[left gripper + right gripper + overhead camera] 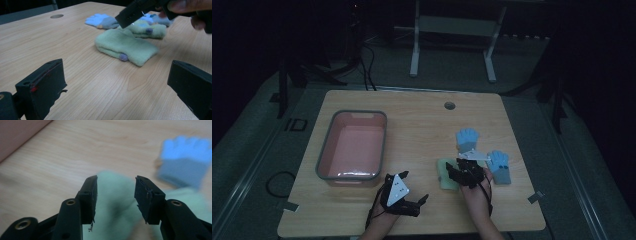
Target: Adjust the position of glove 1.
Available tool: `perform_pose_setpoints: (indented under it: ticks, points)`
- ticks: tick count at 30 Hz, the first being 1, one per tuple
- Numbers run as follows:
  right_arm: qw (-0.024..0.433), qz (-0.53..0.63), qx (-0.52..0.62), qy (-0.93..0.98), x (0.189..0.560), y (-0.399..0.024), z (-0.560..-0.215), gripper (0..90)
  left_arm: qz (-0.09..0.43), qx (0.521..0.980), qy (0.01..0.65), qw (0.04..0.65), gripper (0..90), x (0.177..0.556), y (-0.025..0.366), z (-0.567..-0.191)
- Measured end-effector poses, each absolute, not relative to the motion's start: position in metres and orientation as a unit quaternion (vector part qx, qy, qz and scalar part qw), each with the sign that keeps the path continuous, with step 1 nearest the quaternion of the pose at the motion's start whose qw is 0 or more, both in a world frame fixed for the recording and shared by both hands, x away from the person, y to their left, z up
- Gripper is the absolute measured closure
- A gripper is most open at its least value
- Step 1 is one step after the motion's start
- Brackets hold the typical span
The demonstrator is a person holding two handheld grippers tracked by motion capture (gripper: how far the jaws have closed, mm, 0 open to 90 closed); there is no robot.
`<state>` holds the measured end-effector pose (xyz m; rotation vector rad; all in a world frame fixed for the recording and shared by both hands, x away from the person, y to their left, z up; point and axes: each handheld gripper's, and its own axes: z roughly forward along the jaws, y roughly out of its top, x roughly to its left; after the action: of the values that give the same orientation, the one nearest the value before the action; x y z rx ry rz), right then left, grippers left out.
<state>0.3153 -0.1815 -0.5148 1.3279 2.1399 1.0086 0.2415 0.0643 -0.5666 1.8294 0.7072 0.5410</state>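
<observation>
Right gripper view first: we see our right gripper (115,195) with its two black jaws partly apart, a moderate gap between them, nothing pinched. The soft pale-green fleece mitten (115,207) lies under and behind that gap (blurred, so we cannot tell whether the pads brush it). Beyond it to the right sits a light-blue knitted glove with a grey cuff (186,157), also blurred.

From the high view, the right gripper (458,169) hangs over the near edge of the green mitten (444,175) on the light wooden table (422,125). Two blue gloves lie just past it, one farther off (467,139) and one to the right (500,166). Our left gripper (419,202) rests near the table's front edge, its jaws spread wide and empty, as its own view (112,85) confirms. A pink plastic tub with a grey rim (326,150) stands well to the left.
</observation>
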Motion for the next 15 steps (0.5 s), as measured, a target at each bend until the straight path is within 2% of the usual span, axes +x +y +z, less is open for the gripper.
perform_pose_setpoints:
  ticks: [1, 4, 5, 6, 7, 9, 11, 12, 15]
  points:
    - [0.202, 0.373, 0.472, 0.773, 0.318, -0.185, -0.511, 53.6, 0.226, 0.765, 0.296, 0.526, 1.6, 0.241, 0.064, -0.567]
    - [0.213, 0.358, 0.455, 0.787, 0.323, -0.188, -0.508, 53.3, 0.227, 0.765, 0.295, 0.525, 1.6, 0.241, 0.064, -0.567]
    - [0.191, 0.367, 0.445, 0.794, 0.328, -0.196, -0.507, 52.4, 0.227, 0.765, 0.295, 0.526, 1.6, 0.241, 0.064, -0.567]
    - [0.201, 0.356, 0.440, 0.800, 0.332, -0.201, -0.506, 56.9, 0.226, 0.765, 0.294, 0.526, 1.6, 0.241, 0.064, -0.567]
    - [0.184, 0.361, 0.429, 0.807, 0.335, -0.206, -0.504, 55.4, 0.227, 0.765, 0.294, 0.526, 1.6, 0.241, 0.064, -0.567]
    - [0.203, 0.350, 0.407, 0.819, 0.337, -0.215, -0.501, 56.2, 0.227, 0.765, 0.294, 0.525, 1.6, 0.241, 0.064, -0.567]
    - [0.194, 0.349, 0.390, 0.829, 0.339, -0.221, -0.499, 55.3, 0.227, 0.765, 0.294, 0.525, 1.6, 0.241, 0.064, -0.567]
    - [0.195, 0.351, 0.390, 0.828, 0.343, -0.231, -0.494, 58.4, 0.226, 0.766, 0.294, 0.525, 1.6, 0.241, 0.064, -0.567]
    - [0.187, 0.362, 0.380, 0.830, 0.348, -0.247, -0.487, 59.2, 0.227, 0.766, 0.294, 0.525, 1.6, 0.241, 0.064, -0.567]
